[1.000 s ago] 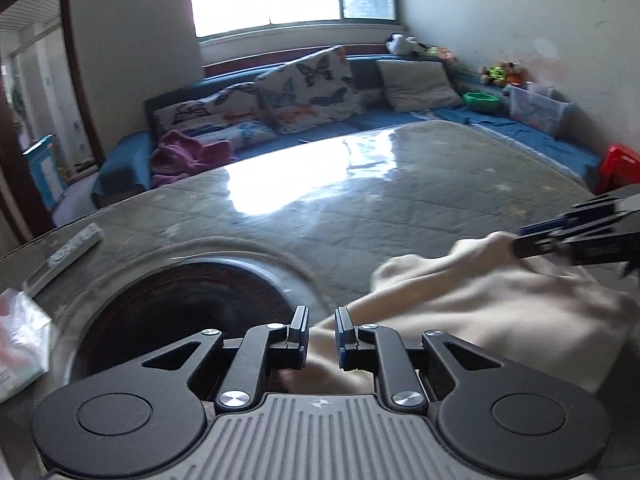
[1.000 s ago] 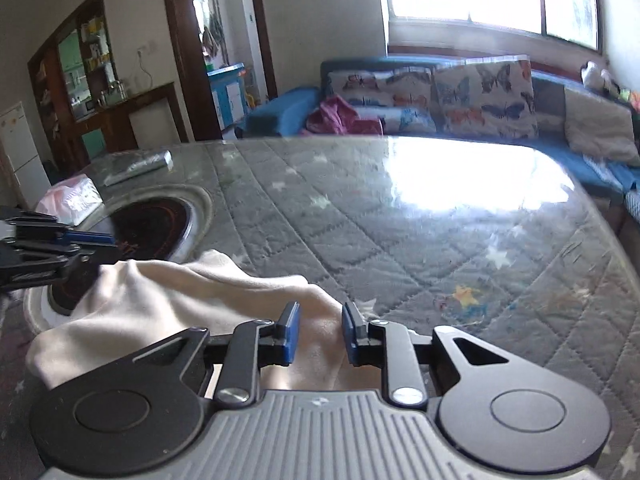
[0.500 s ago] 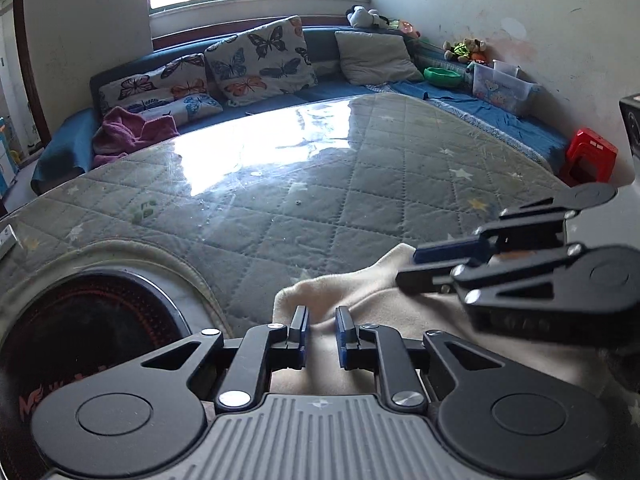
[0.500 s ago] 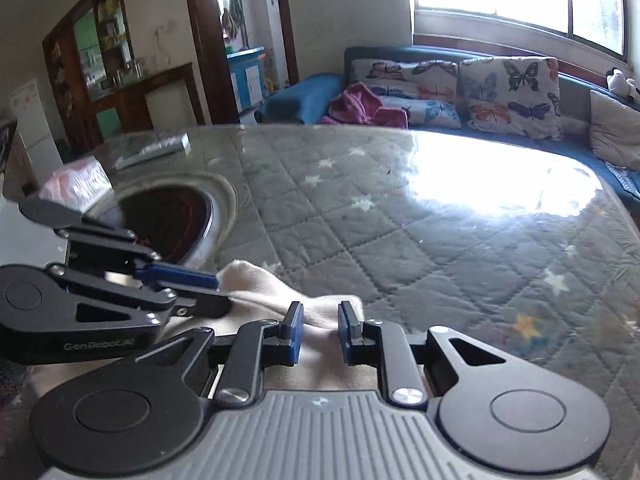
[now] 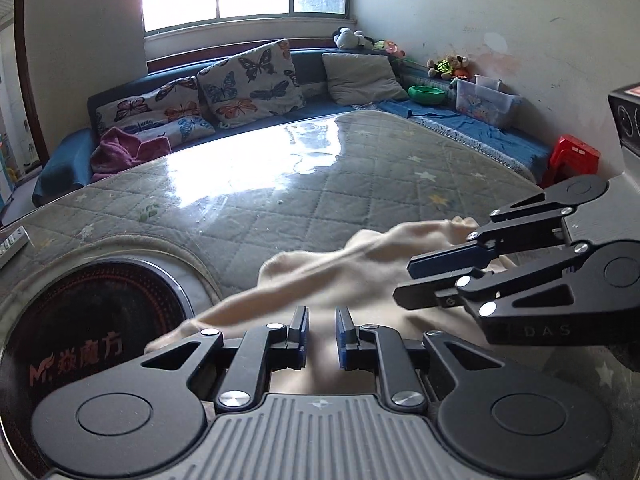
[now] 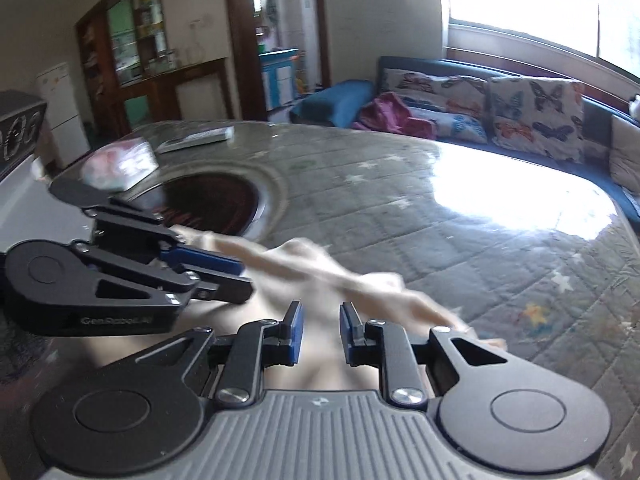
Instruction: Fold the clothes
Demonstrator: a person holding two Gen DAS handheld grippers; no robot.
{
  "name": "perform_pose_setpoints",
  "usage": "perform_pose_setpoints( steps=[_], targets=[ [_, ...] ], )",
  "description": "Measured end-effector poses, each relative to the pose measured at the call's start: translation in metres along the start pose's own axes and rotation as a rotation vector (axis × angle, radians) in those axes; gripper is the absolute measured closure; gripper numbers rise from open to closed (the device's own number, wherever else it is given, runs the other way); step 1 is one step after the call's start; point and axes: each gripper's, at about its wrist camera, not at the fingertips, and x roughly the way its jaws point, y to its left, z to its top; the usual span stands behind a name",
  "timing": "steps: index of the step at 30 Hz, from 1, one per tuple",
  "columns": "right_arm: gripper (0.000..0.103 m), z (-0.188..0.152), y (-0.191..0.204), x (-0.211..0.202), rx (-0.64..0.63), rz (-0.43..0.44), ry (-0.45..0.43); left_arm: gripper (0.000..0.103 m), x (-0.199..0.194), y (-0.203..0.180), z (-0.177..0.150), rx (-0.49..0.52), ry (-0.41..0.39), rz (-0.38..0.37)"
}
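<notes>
The table [image 5: 360, 184], wide and rounded under a quilted star-print cover with a glossy sheet over it, carries almost nothing across its far half: from the garment out to the far edge by the sofa [image 5: 192, 92] the surface is bare and glaring with window light, so there is plenty of open room to spread or turn cloth that way. The near left corner is more crowded, with a dark round inset plate [image 5: 80, 320] sunk in the top, a remote [image 6: 196, 136] and a plastic bag [image 6: 120, 164] beyond it near the left edge. The cream garment [image 5: 360, 276] lies bunched near the near edge, just right of the plate's rim, raised into a loose ridge with wrinkles, not a flat, squared packet; I judge the folding unfinished, though whether this is a heap being opened out or a fold half made cannot be settled from this. No sleeve, collar or hem can be made out, so the kind of garment is unclear. The left gripper [image 5: 322, 334] sits low over the cloth's near side, its jaws a narrow gap apart with cloth showing between them; whether they nip it I cannot tell. The right gripper [image 6: 322, 332] is much the same, slightly parted over the cloth, its view motion-blurred, grip also uncertain. The two tools are close together, nearly crossing.
</notes>
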Motion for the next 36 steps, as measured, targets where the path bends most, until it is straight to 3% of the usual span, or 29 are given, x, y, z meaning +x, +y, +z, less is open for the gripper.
perform_pose_setpoints(
  steps=[10,17,25,30,36],
  targets=[
    [0.084,-0.032,0.031,-0.027,-0.063,0.011,-0.014,0.087,-0.015,-0.001,-0.029,-0.022,0.0,0.02],
    [0.075,-0.062,0.02,-0.054,0.0,-0.017,-0.031,0.086,-0.028,0.008,-0.036,-0.06,-0.011,0.038],
    [0.075,-0.083,-0.003,-0.075,0.058,-0.048,0.009,0.082,-0.044,0.021,-0.054,-0.082,-0.008,0.06],
    [0.075,-0.069,-0.002,-0.078,0.035,-0.043,-0.013,0.082,-0.054,0.016,-0.049,-0.074,-0.025,0.058],
    [0.075,-0.041,-0.008,-0.055,0.042,-0.053,-0.057,0.082,-0.041,-0.008,-0.032,-0.038,-0.037,-0.011]
  ],
)
